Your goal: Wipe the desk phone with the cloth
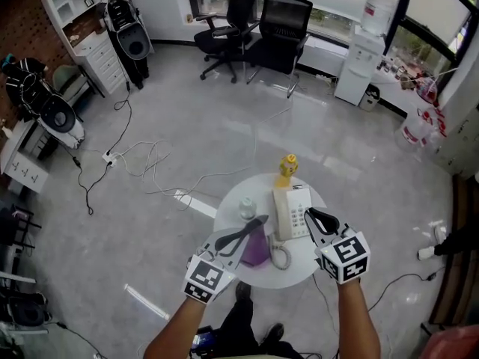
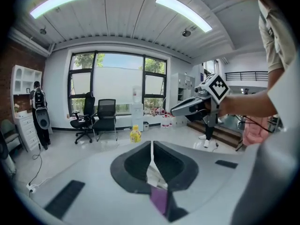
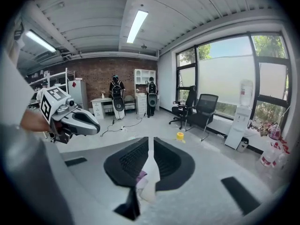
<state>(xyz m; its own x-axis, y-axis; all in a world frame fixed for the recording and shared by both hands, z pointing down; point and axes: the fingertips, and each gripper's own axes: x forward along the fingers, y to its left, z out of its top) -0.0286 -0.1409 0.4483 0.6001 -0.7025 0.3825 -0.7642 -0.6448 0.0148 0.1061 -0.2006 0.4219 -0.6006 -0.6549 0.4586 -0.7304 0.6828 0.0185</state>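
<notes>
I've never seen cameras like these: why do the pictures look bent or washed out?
Left gripper view: it is wide-angle, so the long white ceiling light strips curve and the corners go black. Right gripper view: the same bending, and the tall window panes look washed pale. Head view: daylight puts a sheen on the glossy grey floor.

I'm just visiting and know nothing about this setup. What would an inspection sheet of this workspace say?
Surface: round white table on a grey floor.
Job's things: white phone and purple cloth lie side by side on it.
Clutter: clear glass left of the phone; yellow bottle on the floor beyond.
Grippers: left gripper shut, over the cloth; right gripper over the phone, jaws opening, nothing between them.
Cables: coiled phone cord on the table; white cables across the floor.
Surroundings: office chairs, water dispenser, windows.
</notes>
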